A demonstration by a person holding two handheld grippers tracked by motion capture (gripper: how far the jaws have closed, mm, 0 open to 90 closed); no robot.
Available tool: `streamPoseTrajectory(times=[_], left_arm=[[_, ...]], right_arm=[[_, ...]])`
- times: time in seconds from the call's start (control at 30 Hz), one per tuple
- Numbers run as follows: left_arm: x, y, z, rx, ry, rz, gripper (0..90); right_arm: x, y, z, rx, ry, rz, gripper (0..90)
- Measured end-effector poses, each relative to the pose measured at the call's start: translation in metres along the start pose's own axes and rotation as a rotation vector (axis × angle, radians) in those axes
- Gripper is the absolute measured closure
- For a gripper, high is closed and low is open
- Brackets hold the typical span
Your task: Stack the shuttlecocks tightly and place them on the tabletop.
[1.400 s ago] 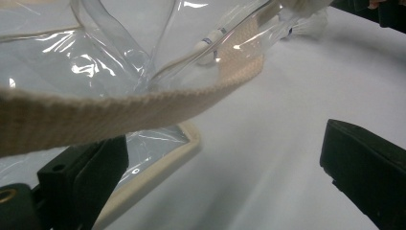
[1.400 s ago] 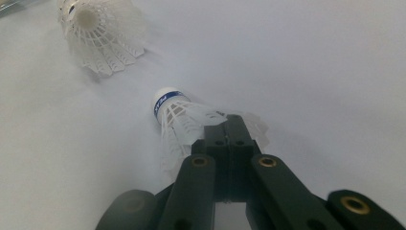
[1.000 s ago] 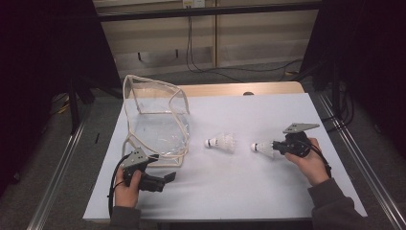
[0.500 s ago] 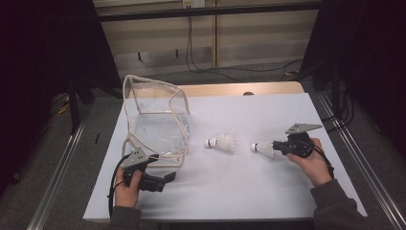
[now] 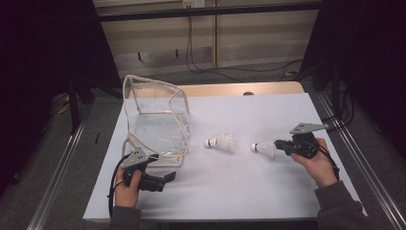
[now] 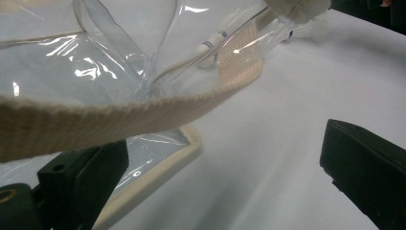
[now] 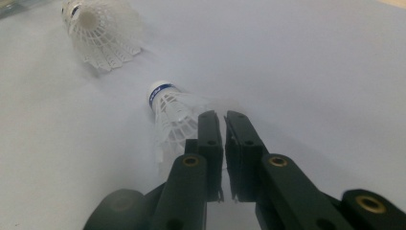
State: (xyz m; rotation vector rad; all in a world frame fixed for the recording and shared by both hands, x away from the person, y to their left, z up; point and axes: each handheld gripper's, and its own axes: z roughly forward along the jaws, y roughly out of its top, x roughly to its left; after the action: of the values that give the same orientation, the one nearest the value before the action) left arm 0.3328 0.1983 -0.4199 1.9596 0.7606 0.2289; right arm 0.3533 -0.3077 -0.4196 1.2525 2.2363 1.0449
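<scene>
A white shuttlecock (image 5: 265, 147) (image 7: 170, 108) with a blue-banded cork lies on the white table (image 5: 249, 191) at the right. My right gripper (image 5: 279, 145) (image 7: 222, 117) has the edge of its skirt between the jaws. The jaws have just been opening and now show a thin slit, with the skirt rim still pinched between them. A second shuttlecock (image 5: 222, 142) (image 7: 103, 33) lies free near the middle. A clear plastic bag (image 5: 158, 120) with beige webbing trim (image 6: 119, 115) stands at the left. My left gripper (image 5: 170, 177) (image 6: 225, 163) rests open beside the bag's near corner, holding nothing.
The table's front edge runs just behind both hands. A wooden strip (image 5: 239, 89) borders the far side. Metal rails (image 5: 354, 153) flank the table. Bare tabletop lies between the two grippers and behind the shuttlecocks.
</scene>
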Motion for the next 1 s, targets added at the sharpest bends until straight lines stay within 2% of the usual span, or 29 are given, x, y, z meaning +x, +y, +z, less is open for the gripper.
streamPoseTrajectory(times=[0.13, 0.4, 0.63, 1.0], left_arm=[[0.000, 0.000, 0.000, -0.001, 0.001, -0.003, 2.8], [0.000, 0.000, 0.000, 0.001, 0.001, -0.003, 2.8], [0.000, 0.000, 0.000, 0.000, 0.003, -0.001, 2.8], [0.000, 0.000, 0.000, 0.001, 0.001, -0.001, 2.8]], right_arm=[[0.000, 0.002, -0.005, -0.001, -0.019, -0.015, 77.4], [-0.003, 0.004, -0.012, -0.012, -0.041, -0.005, 70.7], [0.001, 0.008, -0.014, -0.028, -0.037, 0.010, 58.4], [0.007, 0.009, -0.009, -0.029, 0.008, 0.046, 38.9]])
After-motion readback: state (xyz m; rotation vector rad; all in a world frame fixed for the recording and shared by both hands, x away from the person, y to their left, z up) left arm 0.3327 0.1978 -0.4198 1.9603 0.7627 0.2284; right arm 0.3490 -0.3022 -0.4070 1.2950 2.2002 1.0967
